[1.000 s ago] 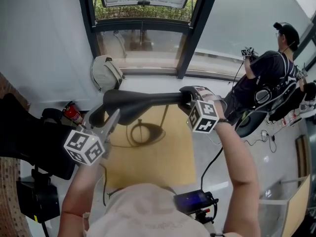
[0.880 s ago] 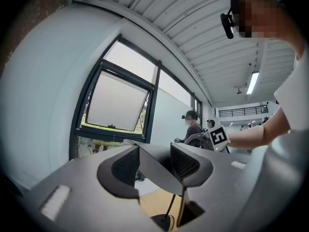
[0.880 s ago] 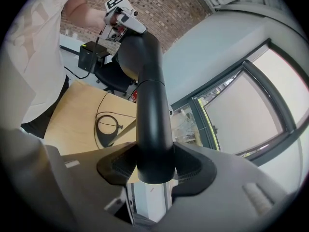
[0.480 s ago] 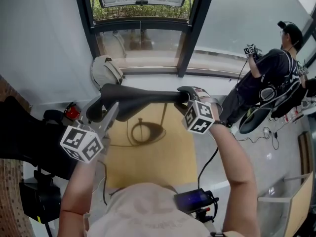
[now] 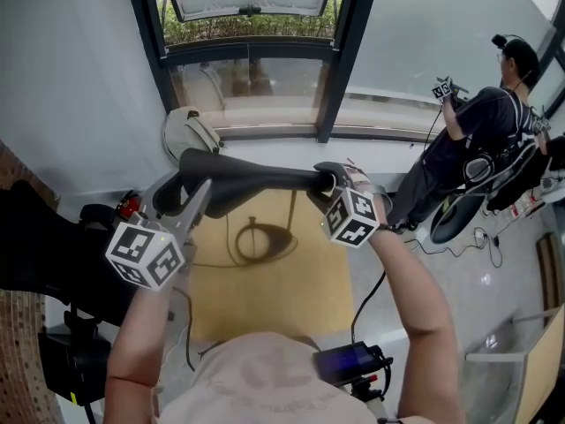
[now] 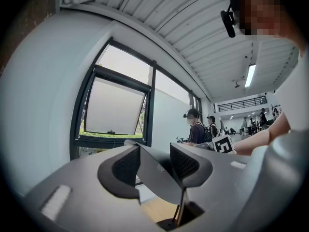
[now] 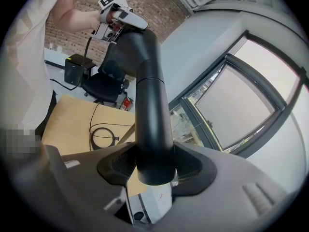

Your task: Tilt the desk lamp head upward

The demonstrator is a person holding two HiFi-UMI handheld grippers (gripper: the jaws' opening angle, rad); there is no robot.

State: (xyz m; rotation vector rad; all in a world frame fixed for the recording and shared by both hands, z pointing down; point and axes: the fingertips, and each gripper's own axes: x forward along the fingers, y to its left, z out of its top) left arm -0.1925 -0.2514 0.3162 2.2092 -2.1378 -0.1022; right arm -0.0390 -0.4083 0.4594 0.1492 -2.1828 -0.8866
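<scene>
Grips show only in tool views: left tool (image 6: 154, 152) pinches lamp head (image 6: 159, 180) edge; right tool (image 7: 154, 164) clamps lamp tube (image 7: 149, 81); head view shows both ends.

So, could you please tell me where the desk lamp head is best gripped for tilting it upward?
Grip the lamp head at its two ends, coming from the near side with jaws across its width. It is a long, roughly level bar: the right gripper clamps the round end, the left gripper the flatter end, likely good leverage.

The right gripper (image 7: 155, 169) clamps the black lamp head (image 7: 151, 105), which runs up to the left gripper (image 7: 119, 22) at 11 o'clock.
</scene>
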